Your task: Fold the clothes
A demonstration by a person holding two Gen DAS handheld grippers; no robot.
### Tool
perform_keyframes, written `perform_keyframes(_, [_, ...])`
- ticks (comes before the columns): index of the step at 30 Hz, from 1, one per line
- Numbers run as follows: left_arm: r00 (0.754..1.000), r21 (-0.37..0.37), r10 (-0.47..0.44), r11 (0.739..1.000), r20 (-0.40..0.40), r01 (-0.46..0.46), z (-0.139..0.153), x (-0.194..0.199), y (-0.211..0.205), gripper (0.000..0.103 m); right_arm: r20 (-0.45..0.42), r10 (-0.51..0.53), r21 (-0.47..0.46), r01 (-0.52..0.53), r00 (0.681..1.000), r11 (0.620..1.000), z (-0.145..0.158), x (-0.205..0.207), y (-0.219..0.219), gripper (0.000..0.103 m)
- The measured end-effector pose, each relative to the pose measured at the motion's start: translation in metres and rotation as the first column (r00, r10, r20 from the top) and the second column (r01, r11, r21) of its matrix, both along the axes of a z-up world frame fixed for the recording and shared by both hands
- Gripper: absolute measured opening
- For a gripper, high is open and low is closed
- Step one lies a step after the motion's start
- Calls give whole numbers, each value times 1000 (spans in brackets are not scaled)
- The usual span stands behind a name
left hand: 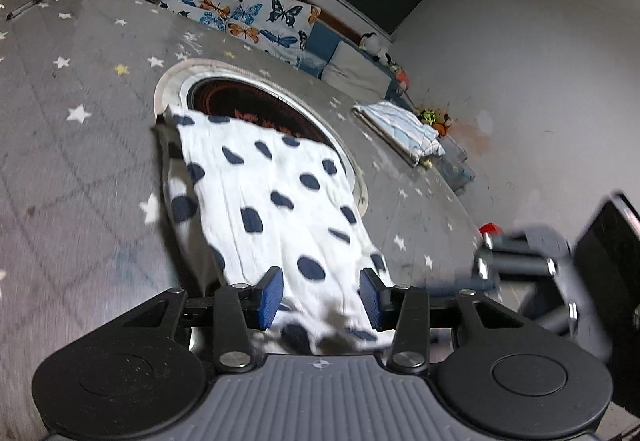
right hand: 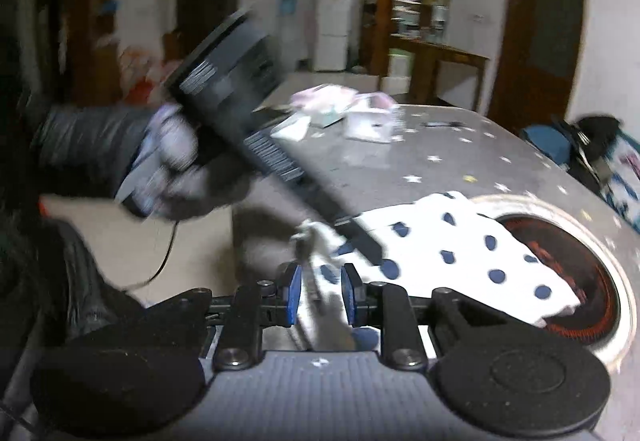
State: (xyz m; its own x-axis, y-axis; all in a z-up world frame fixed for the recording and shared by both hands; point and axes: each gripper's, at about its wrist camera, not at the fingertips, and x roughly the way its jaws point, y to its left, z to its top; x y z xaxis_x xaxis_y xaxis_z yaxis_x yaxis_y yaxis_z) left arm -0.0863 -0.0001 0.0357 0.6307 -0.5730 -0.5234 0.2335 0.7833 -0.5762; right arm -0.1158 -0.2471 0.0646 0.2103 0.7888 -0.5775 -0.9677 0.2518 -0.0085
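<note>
Polka-dot cloth (left hand: 272, 201), white with navy spots, is what we're dealing with; it's draped on the grey star-print tabletop (left hand: 80, 161) and partly covers the round built-in burner (left hand: 256, 101) in the middle. There's reddish lettering on the burner's dark glass but we honestly can't read it, too blurry. Our left gripper (left hand: 321, 297) has its blue-padded fingers spread wide, with the near edge of the cloth lying between them and neither pad pinching it. Our right gripper (right hand: 319, 295) sits at the cloth's corner with its fingers part-way apart and a bit of fabric and a dangly tag or string in the gap; we can't tell if it's actually clamped. In the right wrist view the left gripper's body and the gloved left hand (right hand: 176, 169) cut right across the picture. Other stuff around: a folded blue-striped garment (left hand: 404, 129) at the far edge of the table, a pen (left hand: 28, 6), a butterfly-print cushion (left hand: 240, 7) behind, plus pinkish clothes (right hand: 340, 105) piled at the other end.
</note>
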Motion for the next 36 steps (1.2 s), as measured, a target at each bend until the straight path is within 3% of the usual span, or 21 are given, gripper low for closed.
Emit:
perform_keyframes(5, [1000,10,-5,1000,2,5,1,-5,-3,45,-106,-155,21,158,982,987,-10,38,-6,22])
perform_keyframes(11, [1000,36,-16,999,-4,16,0,-7,-5,45,-174,-220,-51,215,960,975,-45,54,-6,22])
perform_keyframes(13, [1000,43,-23,999,-2,23,2,-7,-5,45,-183,-218,-49,213,959,976,-43,56,-8,23])
perform_keyframes(16, [999,55,-33,998,37,31,14,-6,-7,45,-185,-224,-29,223,957,974,-33,63,-11,33])
perform_keyframes(22, [993,60,-65,996,100,59,29,3,-20,45,-151,-303,-5,306,941,952,-20,96,-5,33])
perform_keyframes(36, [996,60,-89,994,11,88,-1,4,-26,45,-213,-505,-71,502,837,862,-65,184,11,34])
